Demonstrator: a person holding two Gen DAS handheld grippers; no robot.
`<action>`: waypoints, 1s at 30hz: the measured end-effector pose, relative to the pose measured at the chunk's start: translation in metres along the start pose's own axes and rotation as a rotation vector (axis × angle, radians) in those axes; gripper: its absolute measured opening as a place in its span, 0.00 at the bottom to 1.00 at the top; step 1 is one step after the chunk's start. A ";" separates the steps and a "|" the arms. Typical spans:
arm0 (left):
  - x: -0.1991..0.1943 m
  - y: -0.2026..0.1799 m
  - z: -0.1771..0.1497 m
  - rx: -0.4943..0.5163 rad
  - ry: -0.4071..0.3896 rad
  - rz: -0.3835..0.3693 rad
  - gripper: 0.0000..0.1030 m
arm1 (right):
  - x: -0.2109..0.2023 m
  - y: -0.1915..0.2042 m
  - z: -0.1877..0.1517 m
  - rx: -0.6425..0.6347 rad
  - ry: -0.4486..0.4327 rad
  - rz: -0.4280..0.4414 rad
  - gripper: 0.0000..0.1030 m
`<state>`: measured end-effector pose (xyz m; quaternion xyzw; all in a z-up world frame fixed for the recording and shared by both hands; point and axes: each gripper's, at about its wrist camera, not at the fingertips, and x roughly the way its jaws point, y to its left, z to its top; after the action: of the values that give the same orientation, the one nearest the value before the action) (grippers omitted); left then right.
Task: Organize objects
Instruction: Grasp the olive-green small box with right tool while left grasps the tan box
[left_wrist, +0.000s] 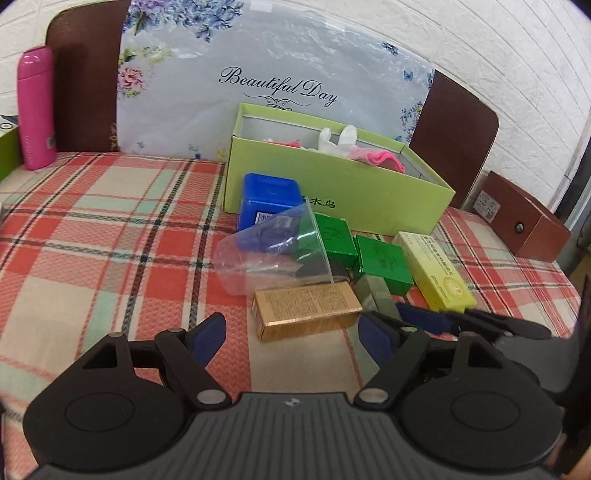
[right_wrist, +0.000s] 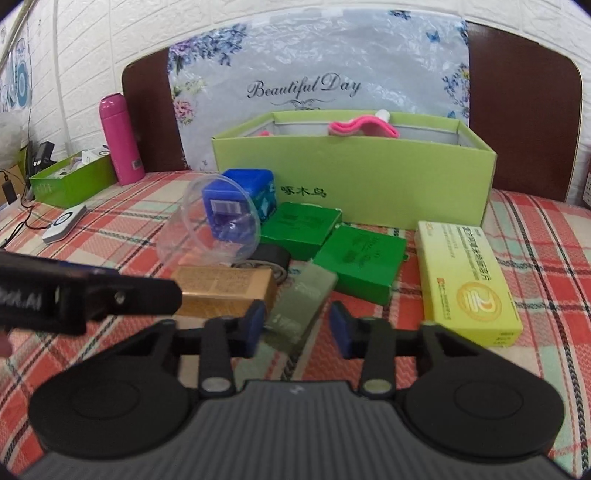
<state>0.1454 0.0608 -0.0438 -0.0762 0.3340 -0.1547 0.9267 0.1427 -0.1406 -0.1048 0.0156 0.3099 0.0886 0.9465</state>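
Small boxes lie in a heap on the plaid cloth in front of an open lime box (left_wrist: 332, 192) (right_wrist: 388, 184). My left gripper (left_wrist: 291, 332) is open, its fingers on either side of the near end of a gold box (left_wrist: 306, 308) (right_wrist: 225, 288) without touching it. My right gripper (right_wrist: 297, 326) has its jaws narrowed around the near end of a grey-green box (right_wrist: 301, 302) (left_wrist: 376, 295). The left pad is at the box's edge and a strip of cloth shows beside the right pad. Two green boxes (right_wrist: 299, 229) (right_wrist: 360, 262) and a yellow box (right_wrist: 469, 284) lie just beyond.
A clear plastic cup (left_wrist: 273, 251) lies on its side against a blue box (left_wrist: 269, 201). Pink and white cloth items (left_wrist: 376, 158) sit in the lime box. A pink bottle (right_wrist: 120, 140) and green tray (right_wrist: 70, 181) stand far left, and a brown wooden box (left_wrist: 524, 221) stands at the right.
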 end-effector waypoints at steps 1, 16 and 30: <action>0.004 0.000 0.002 0.010 -0.005 -0.007 0.79 | -0.004 -0.004 -0.002 -0.002 0.002 -0.009 0.22; 0.029 -0.033 -0.002 0.193 0.040 -0.145 0.79 | -0.072 -0.043 -0.043 0.047 0.007 -0.054 0.22; 0.051 -0.066 0.000 0.297 0.028 -0.090 0.79 | -0.097 -0.058 -0.061 0.056 0.010 -0.098 0.22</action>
<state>0.1674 -0.0187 -0.0580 0.0489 0.3165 -0.2448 0.9152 0.0393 -0.2159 -0.1019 0.0262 0.3176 0.0335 0.9473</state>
